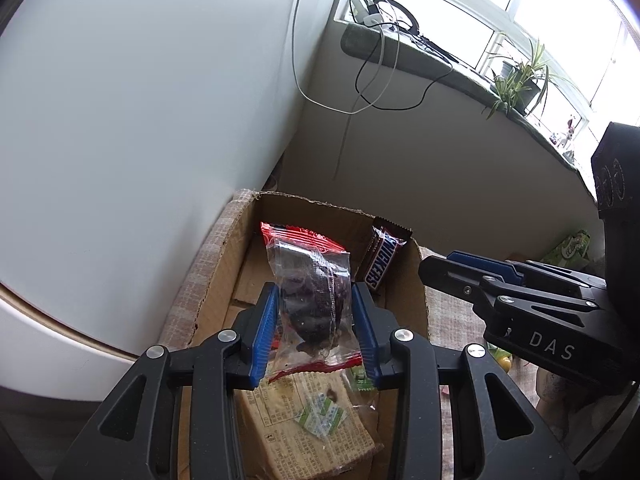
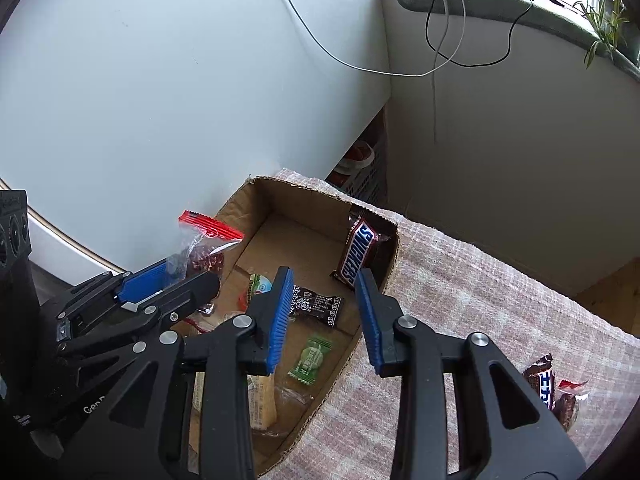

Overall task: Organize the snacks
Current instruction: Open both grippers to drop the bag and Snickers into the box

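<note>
A: What is held by the left gripper (image 1: 314, 328)?

B: A clear packet with red sealed ends (image 1: 308, 280) is clamped between the blue pads, which are closed against its sides. It is held upright above the open cardboard box (image 2: 394, 256), presumably so that it can be lowered in without snagging the rim.

A: And the right gripper (image 2: 326, 316)?

B: Its jaws are spread and nothing is gripped. It is kept over the box's near edge, probably out of the packet's way.

A: What is already stowed?

B: A Snickers bar (image 2: 357, 250) is propped against the far right wall; a dark sachet (image 2: 318, 306), a green sweet (image 2: 312, 358) and a tan packet (image 1: 316, 428) are laid on the floor.

A: Anything left outside?

B: Another chocolate bar (image 2: 548, 384) is left on the checked cloth (image 2: 480, 304), well apart from the box.
</note>
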{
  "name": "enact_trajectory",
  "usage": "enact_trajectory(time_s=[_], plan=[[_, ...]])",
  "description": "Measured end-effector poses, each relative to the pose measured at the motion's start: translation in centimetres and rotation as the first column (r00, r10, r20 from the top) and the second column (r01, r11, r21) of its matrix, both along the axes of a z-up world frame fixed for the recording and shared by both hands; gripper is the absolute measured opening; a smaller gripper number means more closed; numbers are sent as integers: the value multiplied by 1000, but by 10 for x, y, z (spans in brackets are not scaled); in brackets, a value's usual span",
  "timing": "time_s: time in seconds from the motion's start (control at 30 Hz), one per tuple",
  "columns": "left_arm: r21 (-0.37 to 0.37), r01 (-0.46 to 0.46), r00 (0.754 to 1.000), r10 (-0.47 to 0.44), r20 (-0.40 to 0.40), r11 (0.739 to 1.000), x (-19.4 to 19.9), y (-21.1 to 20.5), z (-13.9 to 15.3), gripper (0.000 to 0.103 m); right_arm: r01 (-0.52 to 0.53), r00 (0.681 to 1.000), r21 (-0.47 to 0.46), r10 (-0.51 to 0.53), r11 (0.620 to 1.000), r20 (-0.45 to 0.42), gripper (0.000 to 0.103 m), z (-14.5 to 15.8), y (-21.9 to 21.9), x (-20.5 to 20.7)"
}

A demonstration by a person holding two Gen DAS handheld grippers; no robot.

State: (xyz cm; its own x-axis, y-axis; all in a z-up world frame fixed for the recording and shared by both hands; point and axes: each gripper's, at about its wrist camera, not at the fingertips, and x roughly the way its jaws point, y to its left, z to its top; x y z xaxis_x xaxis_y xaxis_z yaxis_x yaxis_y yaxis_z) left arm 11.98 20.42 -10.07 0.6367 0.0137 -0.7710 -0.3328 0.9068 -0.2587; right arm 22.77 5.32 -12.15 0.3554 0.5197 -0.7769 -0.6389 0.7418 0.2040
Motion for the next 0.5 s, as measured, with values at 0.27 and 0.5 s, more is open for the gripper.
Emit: enact_trajectory(time_s=[0.27, 0.5], plan=[[35, 4, 1000, -5, 24, 999, -10, -8, 16, 51, 18, 1000, 34, -18, 999, 22, 49, 16, -25, -11], [70, 23, 999, -26, 45, 997, -18, -22, 30, 51, 48, 997, 52, -51, 997, 62, 65, 30, -62, -24]])
